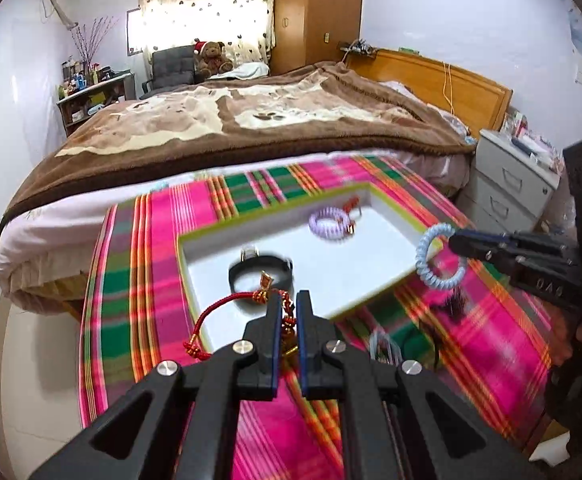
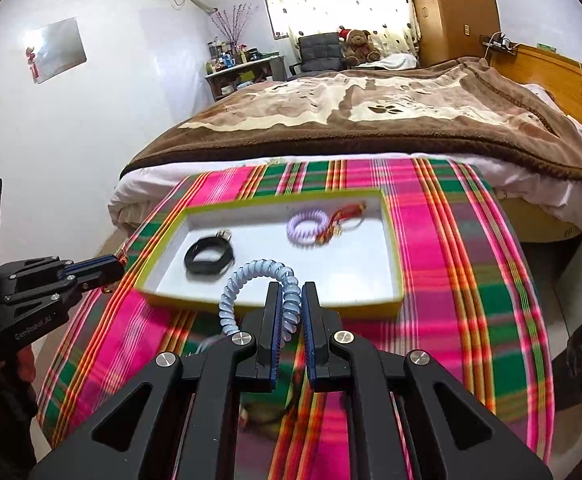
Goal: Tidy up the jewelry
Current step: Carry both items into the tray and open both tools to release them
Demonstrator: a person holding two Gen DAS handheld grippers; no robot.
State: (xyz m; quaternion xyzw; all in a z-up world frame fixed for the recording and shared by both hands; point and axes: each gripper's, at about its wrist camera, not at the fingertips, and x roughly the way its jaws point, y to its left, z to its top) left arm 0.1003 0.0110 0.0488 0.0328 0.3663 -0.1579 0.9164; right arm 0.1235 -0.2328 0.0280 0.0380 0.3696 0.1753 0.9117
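A white tray with a yellow-green rim [image 1: 195,236] [image 2: 395,240] lies on a pink and green plaid cloth. In it lie a black band [image 1: 259,272] [image 2: 207,258], a lilac coil bracelet [image 1: 331,220] [image 2: 307,226] and a red cord piece [image 2: 347,214]. My left gripper [image 1: 289,300] [image 2: 117,264] is shut on a red cord bracelet with gold charms [image 1: 227,308], held above the tray's near left corner. My right gripper [image 2: 291,292] [image 1: 457,240] is shut on a pale blue coil bracelet [image 2: 247,276] [image 1: 431,256], held above the tray's near right edge.
The plaid cloth [image 1: 151,280] covers a table that stands against a bed with a brown blanket [image 1: 251,120]. More small items lie blurred on the cloth near the grippers [image 1: 383,344]. A white drawer unit [image 1: 507,184] stands at the right.
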